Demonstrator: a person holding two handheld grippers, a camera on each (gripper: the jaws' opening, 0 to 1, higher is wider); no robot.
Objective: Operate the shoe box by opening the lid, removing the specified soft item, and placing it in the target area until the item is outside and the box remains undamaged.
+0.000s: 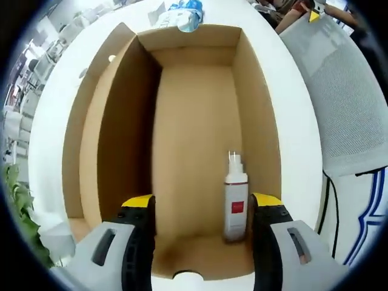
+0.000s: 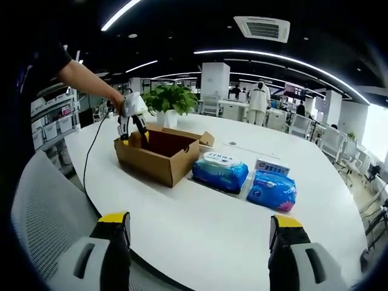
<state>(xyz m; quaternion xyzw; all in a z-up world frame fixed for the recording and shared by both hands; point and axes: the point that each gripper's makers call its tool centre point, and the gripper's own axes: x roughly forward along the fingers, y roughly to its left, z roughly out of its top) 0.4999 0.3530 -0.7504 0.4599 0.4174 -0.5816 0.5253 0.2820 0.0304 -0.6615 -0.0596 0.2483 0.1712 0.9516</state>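
Now both jaws spread wide: left gripper (image 1: pixel 203 209) over open box (image 1: pixel 91 127) beside spray bottle (image 1: pixel 236 200), right gripper (image 2: pixel 200 227) above table (image 2: pixel 206 218).

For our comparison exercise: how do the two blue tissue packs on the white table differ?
The nearer-box tissue pack is larger and has a white label on top; the farther tissue pack is smaller and a brighter blue. The first lies beside the cardboard box, the second farther away. Both are soft, blue, lying flat on the table.

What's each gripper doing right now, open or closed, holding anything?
Left gripper: open, holding nothing, above the open box.
Right gripper: open, holding nothing.
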